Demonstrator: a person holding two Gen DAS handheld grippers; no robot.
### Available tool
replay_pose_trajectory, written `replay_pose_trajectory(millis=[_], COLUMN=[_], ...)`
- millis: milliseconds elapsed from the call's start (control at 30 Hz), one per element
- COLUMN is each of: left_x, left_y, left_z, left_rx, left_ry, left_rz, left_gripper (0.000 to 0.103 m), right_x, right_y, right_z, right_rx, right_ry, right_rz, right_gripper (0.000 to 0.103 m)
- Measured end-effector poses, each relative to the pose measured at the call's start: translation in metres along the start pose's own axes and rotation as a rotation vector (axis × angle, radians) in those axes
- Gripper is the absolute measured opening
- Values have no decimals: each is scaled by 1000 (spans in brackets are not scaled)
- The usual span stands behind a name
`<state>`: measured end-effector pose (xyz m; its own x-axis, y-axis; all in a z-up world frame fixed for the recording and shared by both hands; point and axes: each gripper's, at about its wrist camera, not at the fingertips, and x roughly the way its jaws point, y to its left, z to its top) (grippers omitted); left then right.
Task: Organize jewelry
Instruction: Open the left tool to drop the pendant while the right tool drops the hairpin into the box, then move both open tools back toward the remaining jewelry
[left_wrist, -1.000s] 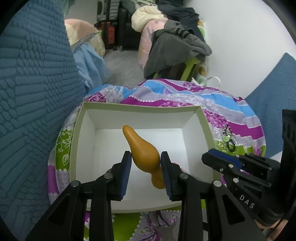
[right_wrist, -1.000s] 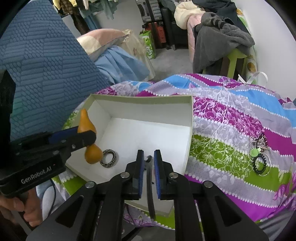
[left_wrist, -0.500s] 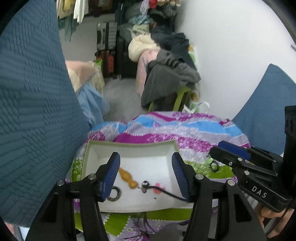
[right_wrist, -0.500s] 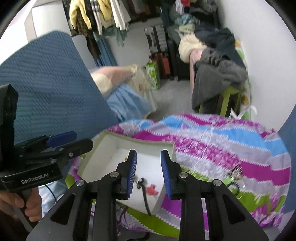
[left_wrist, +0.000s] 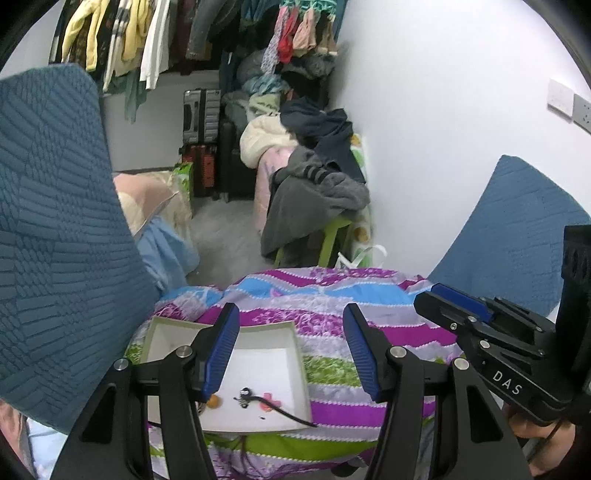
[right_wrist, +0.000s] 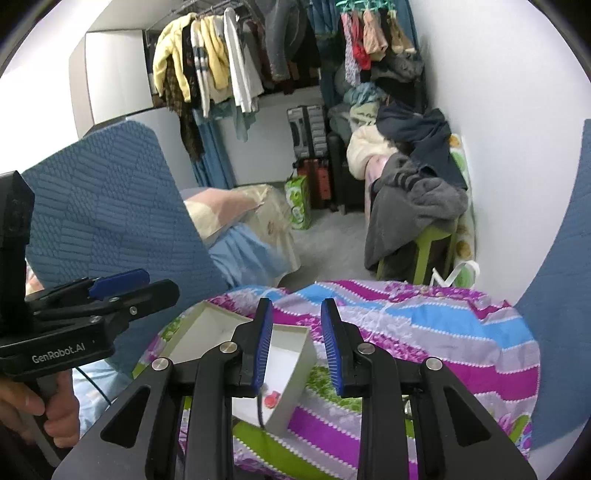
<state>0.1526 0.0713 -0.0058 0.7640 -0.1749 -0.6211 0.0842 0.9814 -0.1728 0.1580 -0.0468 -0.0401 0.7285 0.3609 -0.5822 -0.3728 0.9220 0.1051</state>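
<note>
A shallow square white box (left_wrist: 295, 349) with thin card walls and a smooth floor sits on a striped floral cloth (left_wrist: 332, 295), purple, blue and green, crumpled over a rounded surface. Inside the box, toward its near wall, lie the jewelry pieces: a small orange bead-like piece (left_wrist: 213, 401), a dark metal charm (left_wrist: 244, 393) on a black cord (left_wrist: 288, 415) that trails over the near rim, and a pink-red piece (left_wrist: 271, 400) just right of the charm. The left gripper (left_wrist: 290, 354) hangs above the box with its ribbed blue pads spread wide, nothing between them. The right gripper (right_wrist: 296, 347), right of the box, has its pads apart by a narrower gap, also empty. Left of the box rises a quilted blue cushion (left_wrist: 55, 240); beyond the box's far edge the cloth drops to open grey floor (left_wrist: 221, 240)
</note>
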Motion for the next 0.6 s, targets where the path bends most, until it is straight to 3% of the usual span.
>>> replay_pose_trajectory(millis=[600], left_x=[22], left_y=[-61], left_z=[-35], left_rx=[-11], left_ry=[-10], left_rz=[-61], left_gripper=[59], right_x=[-33], right_y=[-51], right_z=[-35], right_rx=[5], right_ry=[-58], right_rz=[-96], right_gripper=[25])
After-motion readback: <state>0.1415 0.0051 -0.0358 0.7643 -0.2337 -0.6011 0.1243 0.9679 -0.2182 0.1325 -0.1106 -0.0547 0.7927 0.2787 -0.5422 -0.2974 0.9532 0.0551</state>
